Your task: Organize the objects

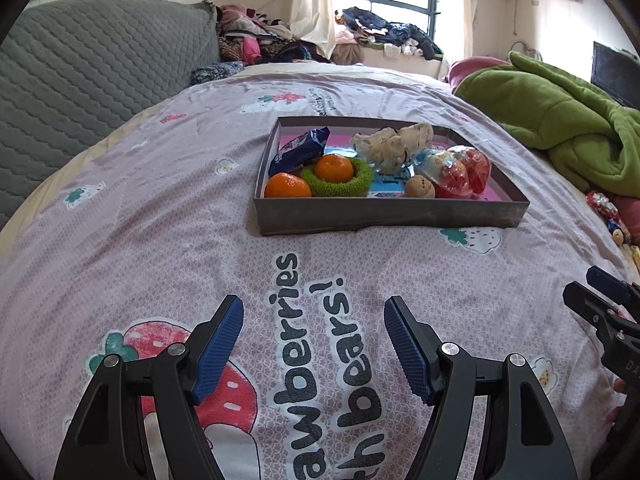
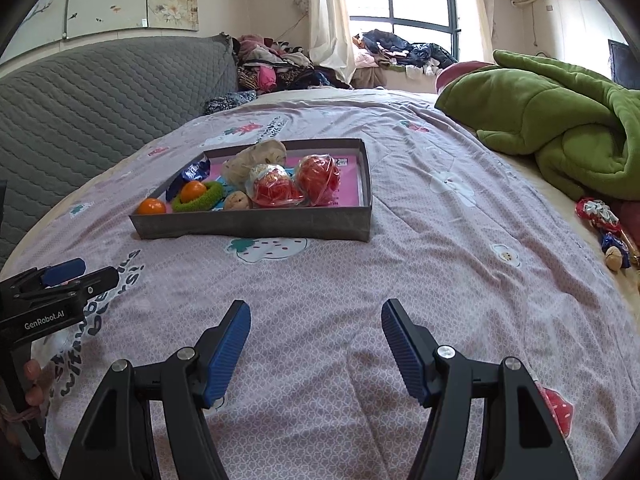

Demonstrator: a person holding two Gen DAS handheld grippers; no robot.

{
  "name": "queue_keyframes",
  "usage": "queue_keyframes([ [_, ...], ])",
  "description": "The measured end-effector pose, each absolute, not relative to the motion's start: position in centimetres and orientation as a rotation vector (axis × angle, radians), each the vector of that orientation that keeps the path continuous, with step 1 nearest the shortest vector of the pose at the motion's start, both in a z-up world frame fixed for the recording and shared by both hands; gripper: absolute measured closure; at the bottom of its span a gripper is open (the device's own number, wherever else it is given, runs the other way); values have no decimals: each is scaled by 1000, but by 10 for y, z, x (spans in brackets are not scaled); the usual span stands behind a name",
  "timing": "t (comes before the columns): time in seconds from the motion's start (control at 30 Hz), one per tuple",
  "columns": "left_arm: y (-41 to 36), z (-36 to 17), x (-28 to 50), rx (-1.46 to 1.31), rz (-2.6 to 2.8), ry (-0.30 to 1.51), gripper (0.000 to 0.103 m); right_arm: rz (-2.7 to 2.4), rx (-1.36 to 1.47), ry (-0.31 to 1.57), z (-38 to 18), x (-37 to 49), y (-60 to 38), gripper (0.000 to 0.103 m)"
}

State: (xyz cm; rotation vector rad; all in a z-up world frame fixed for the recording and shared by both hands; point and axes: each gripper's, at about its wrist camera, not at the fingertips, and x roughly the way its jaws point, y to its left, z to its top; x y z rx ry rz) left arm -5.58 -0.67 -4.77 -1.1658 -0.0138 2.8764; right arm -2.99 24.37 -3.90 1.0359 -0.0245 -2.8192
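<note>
A shallow grey box [image 1: 384, 214] [image 2: 256, 226] lies on the pink bedspread ahead of both grippers. Inside are two tangerines [image 1: 287, 186] [image 2: 151, 206], one of them in a green fuzzy ring [image 1: 362, 178] [image 2: 210, 194], a blue snack packet [image 1: 298, 150], a cream plush toy [image 1: 394, 144] [image 2: 256, 156], a small brown ball [image 1: 420, 187] [image 2: 237, 200] and red wrapped items [image 1: 466, 172] [image 2: 318, 178]. My left gripper [image 1: 314, 312] is open over the printed lettering, nothing between its fingers. My right gripper [image 2: 316, 316] is open too, empty, short of the box.
A green blanket [image 1: 560, 116] [image 2: 560, 120] is heaped at the right. Small wrapped items [image 2: 600, 220] and a brown ball [image 2: 614, 258] lie at the bed's right edge. A grey quilted headboard [image 1: 80, 80] stands left. Clothes [image 2: 276, 64] pile up by the window.
</note>
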Motion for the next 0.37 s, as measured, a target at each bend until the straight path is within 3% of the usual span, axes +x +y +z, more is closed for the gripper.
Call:
queue_keyframes([
  [0.37, -5, -52, -57, -1181, 2861, -1, 29, -2825, 1067, -23, -44, -32, 247, 36],
])
